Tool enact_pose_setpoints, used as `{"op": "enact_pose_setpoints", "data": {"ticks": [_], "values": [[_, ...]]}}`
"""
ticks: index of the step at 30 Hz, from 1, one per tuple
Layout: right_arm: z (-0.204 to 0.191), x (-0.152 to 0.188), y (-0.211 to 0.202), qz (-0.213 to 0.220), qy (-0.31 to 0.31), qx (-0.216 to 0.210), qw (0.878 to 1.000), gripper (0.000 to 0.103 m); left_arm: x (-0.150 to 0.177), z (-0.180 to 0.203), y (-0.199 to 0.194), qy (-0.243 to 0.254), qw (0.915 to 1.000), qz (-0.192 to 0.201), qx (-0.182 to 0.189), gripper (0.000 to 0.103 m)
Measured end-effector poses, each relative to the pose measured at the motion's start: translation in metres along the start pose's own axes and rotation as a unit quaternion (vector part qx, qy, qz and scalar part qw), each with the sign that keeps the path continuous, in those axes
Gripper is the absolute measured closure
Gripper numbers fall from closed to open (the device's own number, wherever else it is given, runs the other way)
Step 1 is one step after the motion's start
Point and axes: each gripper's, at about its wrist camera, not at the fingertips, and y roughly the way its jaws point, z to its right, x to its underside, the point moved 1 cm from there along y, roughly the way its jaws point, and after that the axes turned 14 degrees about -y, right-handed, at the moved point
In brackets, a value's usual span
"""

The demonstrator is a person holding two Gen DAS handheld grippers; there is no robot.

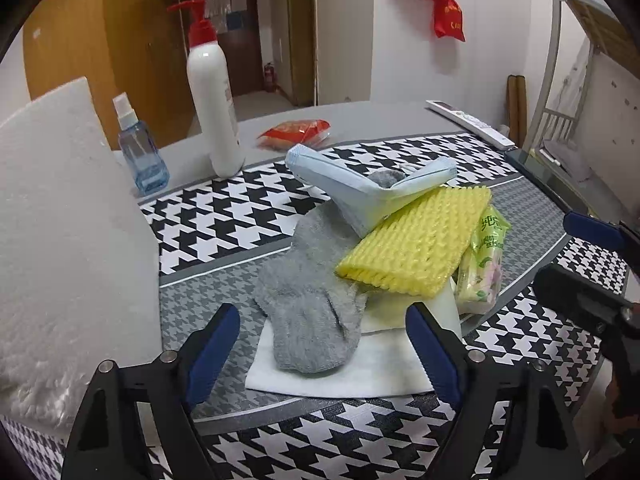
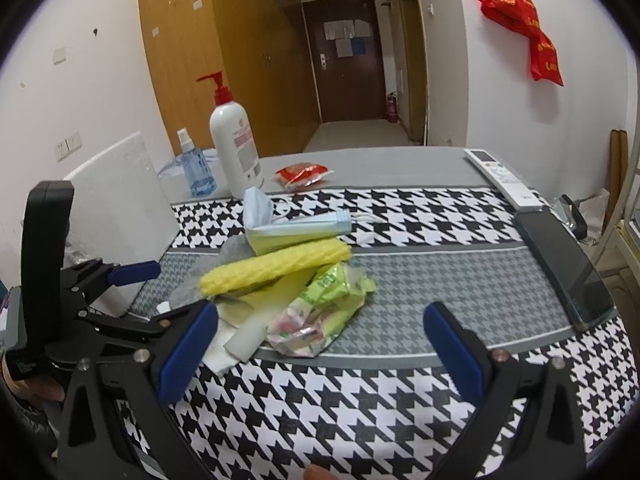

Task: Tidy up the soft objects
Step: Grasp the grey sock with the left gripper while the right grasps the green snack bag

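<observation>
— Houndstooth cloth (image 2: 400,216) covers our table, with a hallway door behind. From the left gripper (image 1: 320,344) we see the grey sock (image 1: 308,312) lying just ahead on a white sheet (image 1: 380,372); the right view hides most of it.

— Our right gripper (image 2: 320,344) faces the tissue pack (image 2: 324,312) instead. We count one sock, one yellow foam net (image 1: 416,240), one face mask (image 1: 360,188), one pack, two bottles: pump bottle (image 1: 214,92), spray bottle (image 1: 140,152).

— Both grippers stand wide, holding nothing. The pile lies ahead of both, and the mask's far loops are hard to make out.
</observation>
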Motion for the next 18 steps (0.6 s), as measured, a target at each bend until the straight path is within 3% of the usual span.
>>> {"op": "enact_pose_setpoints", "data": {"ticks": [3,7,18], "values": [[-0.001,-0.002,0.005,-0.010,-0.003,0.000,1.000,0.000,-0.002,-0.006,0.008,-0.013,0.9998,-0.017,0.005,0.024],[-0.001,-0.002,0.010,-0.019,-0.006,-0.003,1.000,0.000,-0.001,-0.007,0.016,-0.013,0.9994,-0.033,0.006,0.037],[0.000,0.001,0.024,-0.047,-0.007,-0.006,0.999,0.001,0.000,-0.012,0.019,-0.018,0.9993,-0.028,0.014,0.056]]}}
